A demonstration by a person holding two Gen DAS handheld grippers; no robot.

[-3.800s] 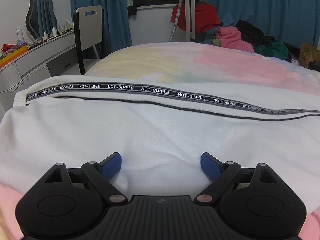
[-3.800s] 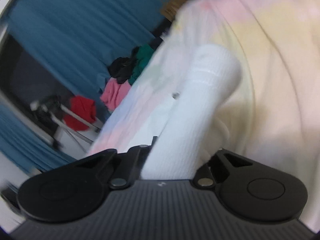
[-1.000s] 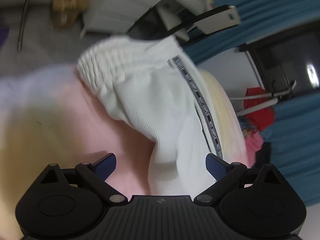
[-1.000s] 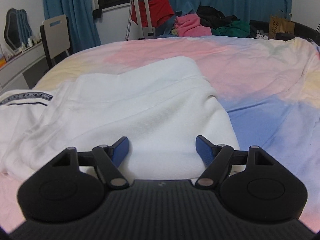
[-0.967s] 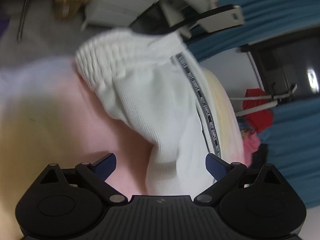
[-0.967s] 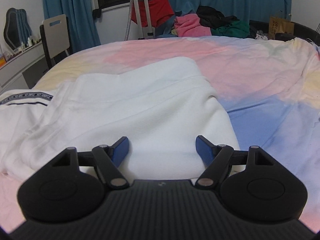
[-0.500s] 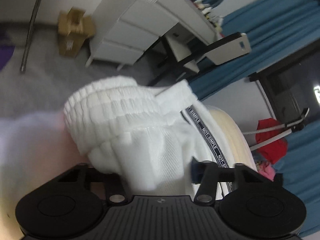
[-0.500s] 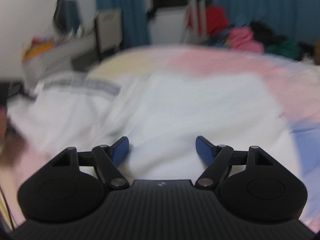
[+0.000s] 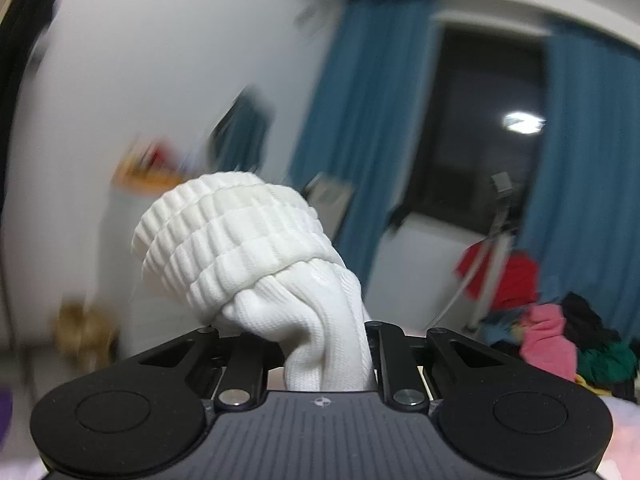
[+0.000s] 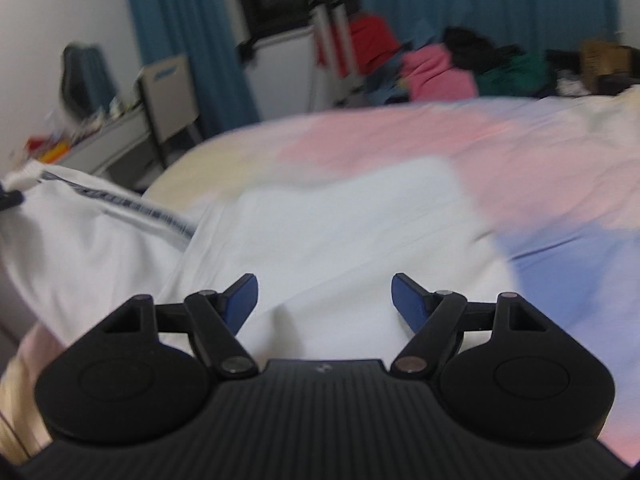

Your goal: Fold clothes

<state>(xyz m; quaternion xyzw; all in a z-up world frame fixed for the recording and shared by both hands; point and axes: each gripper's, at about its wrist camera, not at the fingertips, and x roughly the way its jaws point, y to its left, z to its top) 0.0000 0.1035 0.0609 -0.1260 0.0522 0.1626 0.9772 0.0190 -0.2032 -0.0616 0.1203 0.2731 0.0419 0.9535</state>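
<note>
My left gripper [image 9: 326, 354] is shut on the ribbed white waistband [image 9: 236, 248] of the white garment and holds it lifted in the air; its fingertips are hidden by the cloth. In the right wrist view the white garment [image 10: 328, 220] lies partly folded on the pastel bedspread [image 10: 500, 140], with a black lettered stripe [image 10: 132, 208] rising at the left where the cloth is pulled up. My right gripper [image 10: 324, 300] is open and empty just above the garment's near part.
A pile of red, pink, green and black clothes [image 10: 440, 64] lies beyond the bed by a tripod [image 10: 332, 28]. A chair [image 10: 168, 88] and a dresser [image 10: 108, 140] stand at the left. Blue curtains [image 9: 360, 140] hang behind.
My left gripper closed on the waistband and lifted it, swinging up to face the wall and window. My right gripper stayed open and shifted slightly over the garment.
</note>
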